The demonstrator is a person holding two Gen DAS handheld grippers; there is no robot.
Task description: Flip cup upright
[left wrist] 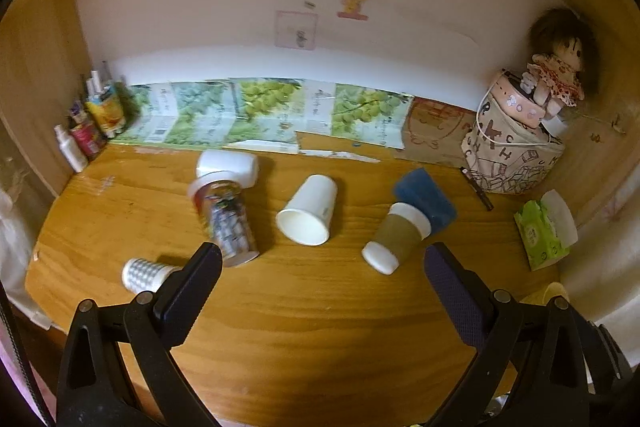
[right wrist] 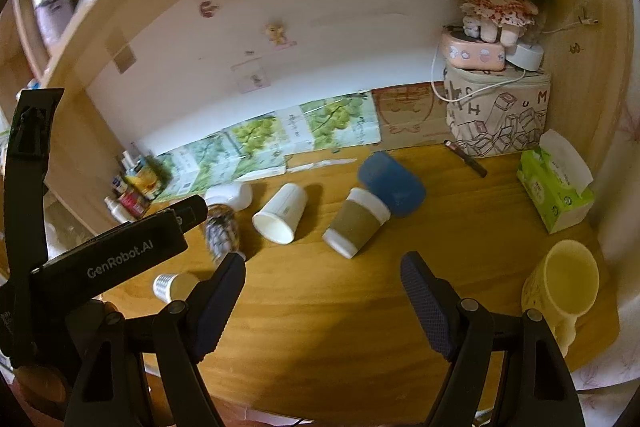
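Observation:
Several cups lie on their sides on the wooden desk: a white paper cup, a brown-sleeved cup, a blue cup, a printed clear cup and a small patterned cup. A yellow mug stands upright at the right. My left gripper is open above the desk, in front of the white cup. My right gripper is open, in front of the brown-sleeved cup. Both are empty.
A white jar lies behind the printed cup. A green tissue pack, a printed bag with a doll and a pen are at the right. Small bottles stand at the back left. The left tool's body is at the left.

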